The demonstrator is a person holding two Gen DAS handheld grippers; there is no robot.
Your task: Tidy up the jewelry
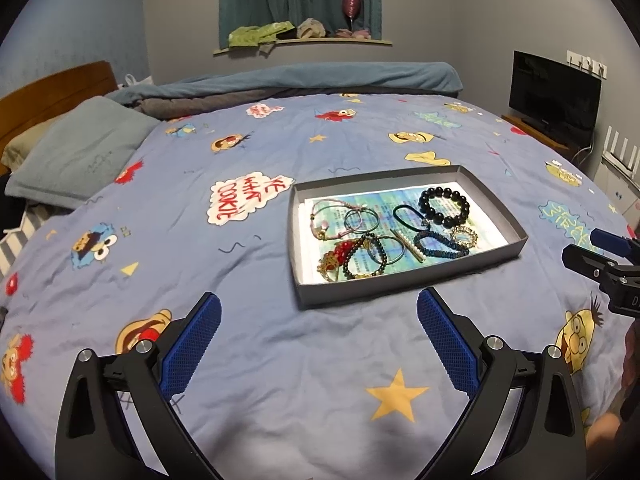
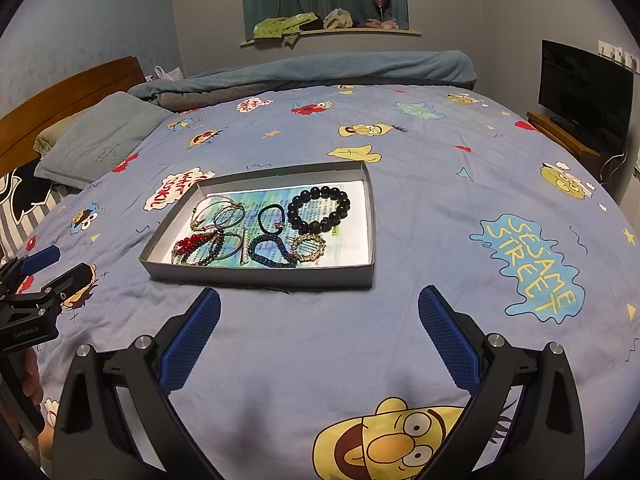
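bedsheet: "SESAME STREET", "COOKIE" | left gripper: "GenRobot.AI", probably | tray paper: print unreadable

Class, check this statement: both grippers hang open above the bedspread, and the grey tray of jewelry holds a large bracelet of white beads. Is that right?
Not quite. The large bracelet in the grey tray has black beads, not white, as the right wrist view shows. The left gripper and right gripper do hang open above the bedspread.

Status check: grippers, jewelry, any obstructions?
Left gripper, right gripper open, empty. Jewelry heaped in shallow grey cardboard tray, including black bead bracelet. Nothing in the way.
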